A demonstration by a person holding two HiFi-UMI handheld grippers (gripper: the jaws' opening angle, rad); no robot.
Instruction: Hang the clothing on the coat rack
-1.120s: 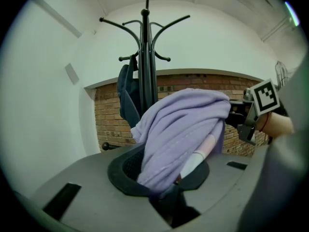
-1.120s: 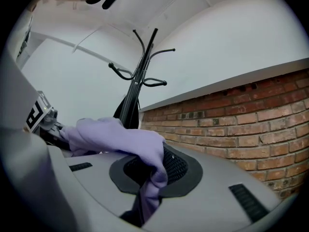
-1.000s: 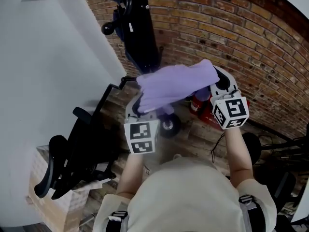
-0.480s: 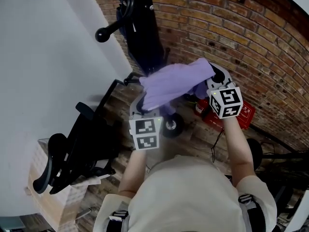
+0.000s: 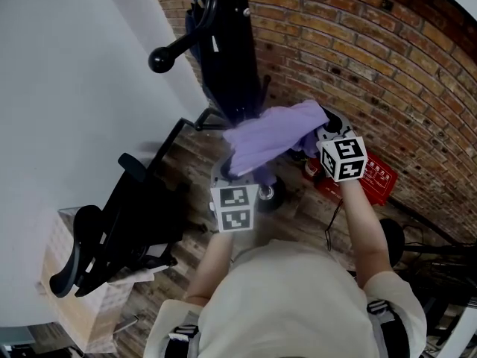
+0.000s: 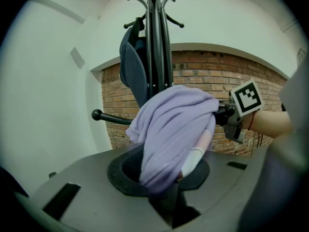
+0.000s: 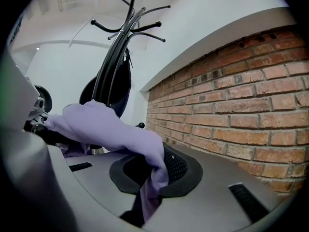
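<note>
So the biggest thing here is the plain white wall [image 5: 67, 88] filling the left of the head view. The curved red brick wall [image 5: 358, 58] takes up the right side, and a dark wooden plank floor [image 5: 186, 162] runs below both.

A tall black metal coat rack [image 5: 231, 21] stands where the two walls meet. It already has a dark navy garment [image 6: 133, 66] hanging down along its pole. One long black knob-ended peg [image 5: 179, 51] sticks out toward the white wall.

A black office chair [image 5: 127, 222] sits low on the left, well apart from the grippers.

The task piece is a soft lilac fleece garment [image 5: 272, 136]. It's up in the air, stretched between the two grippers right in front of the rack's pole. It's lower than that knobbed peg and isn't on any hook. I can't tell if its far edge brushes the navy garment.

The left gripper [image 6: 166, 197] has its jaws narrowed down on a thick bunch of the lilac cloth, which piles up over them. The right gripper [image 7: 145, 202] has its jaws nearly together, pinching a thinner edge of the same cloth.

On the floor under the right gripper there's a flat red case [image 5: 365, 177] by the brick wall.
</note>
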